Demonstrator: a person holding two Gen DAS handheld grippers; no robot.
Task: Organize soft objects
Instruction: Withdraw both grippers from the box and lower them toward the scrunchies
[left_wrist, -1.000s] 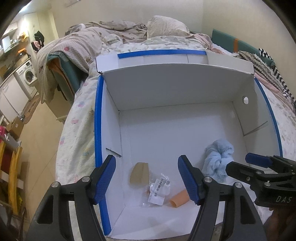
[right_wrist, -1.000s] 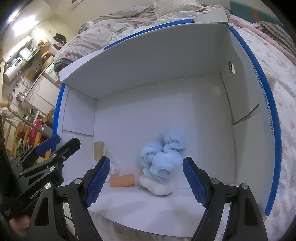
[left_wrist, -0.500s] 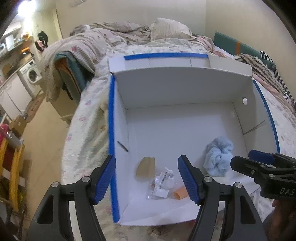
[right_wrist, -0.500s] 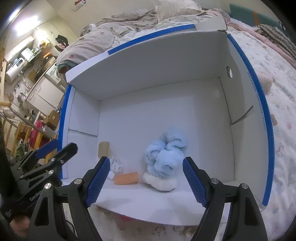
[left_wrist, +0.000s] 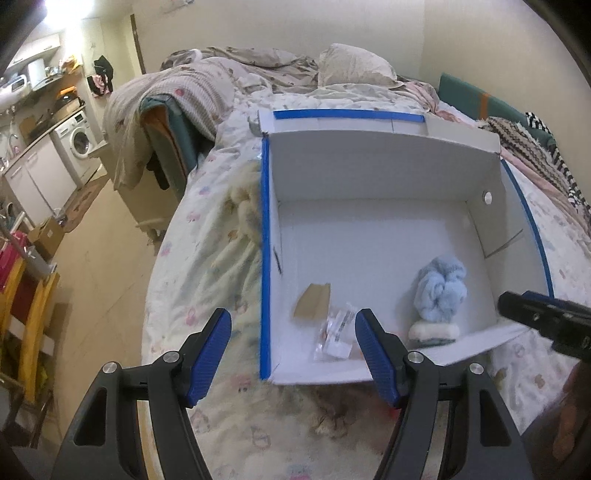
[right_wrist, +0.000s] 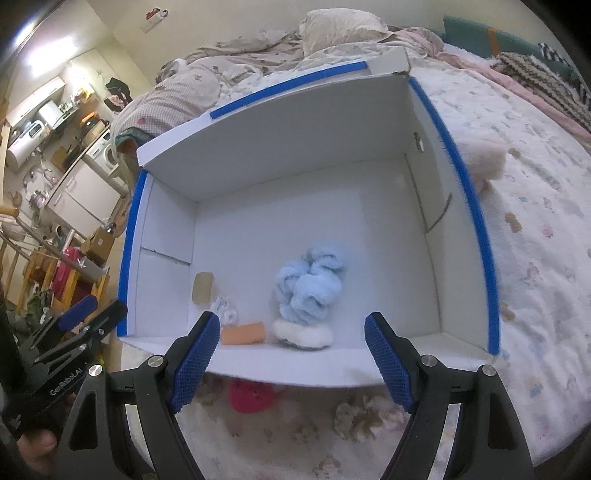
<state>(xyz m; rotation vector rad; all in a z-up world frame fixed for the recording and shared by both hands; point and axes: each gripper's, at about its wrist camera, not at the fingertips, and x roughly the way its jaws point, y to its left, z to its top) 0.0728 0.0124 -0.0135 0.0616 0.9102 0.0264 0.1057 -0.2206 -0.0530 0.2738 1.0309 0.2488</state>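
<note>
Our right claw (right_wrist: 291, 358) hangs spread and empty; the blue fluffy toy (right_wrist: 310, 288) lies just beyond its fingertips.

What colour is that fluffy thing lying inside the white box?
Light blue, with a white fluffy part at its near end. The fluffy thing shows best in the right wrist view.

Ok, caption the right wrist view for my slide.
Open right gripper above white box holding a fluffy blue toy.

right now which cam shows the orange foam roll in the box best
The right wrist view: the orange foam roll lies in full sight beside the blue plush. In the left wrist view, only a sliver shows behind the left gripper's fingers.
</note>
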